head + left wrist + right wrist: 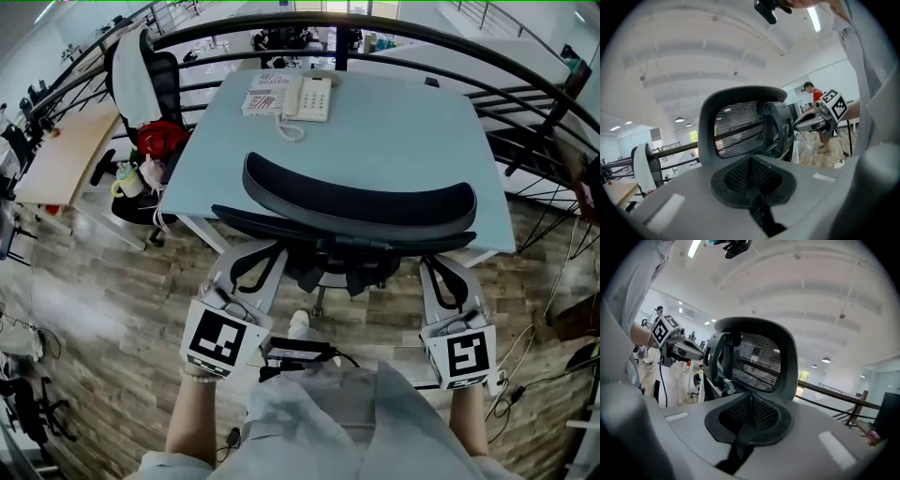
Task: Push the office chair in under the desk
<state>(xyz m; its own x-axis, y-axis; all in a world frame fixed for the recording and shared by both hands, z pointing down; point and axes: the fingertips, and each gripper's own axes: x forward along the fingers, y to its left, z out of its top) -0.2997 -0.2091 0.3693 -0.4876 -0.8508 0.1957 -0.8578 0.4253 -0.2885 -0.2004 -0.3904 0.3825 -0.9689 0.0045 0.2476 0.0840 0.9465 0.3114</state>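
Observation:
The black mesh-backed office chair (361,202) stands at the front edge of the pale blue desk (412,127), its seat partly beneath the top. My left gripper (265,251) rests against the left side of the backrest, and my right gripper (433,264) against the right side. In the left gripper view the left gripper (750,171) is shut, pads together with nothing between them, and the backrest (740,129) is directly beyond the tips. The right gripper (749,411) looks the same in its own view, shut just before the mesh back (757,362).
A white phone (309,97) and a booklet (265,98) lie at the desk's far side. A second chair draped in white (141,80) and a wooden table (61,155) stand left. Black railings (525,80) curve behind the desk. Cables (525,375) lie on the floor at right.

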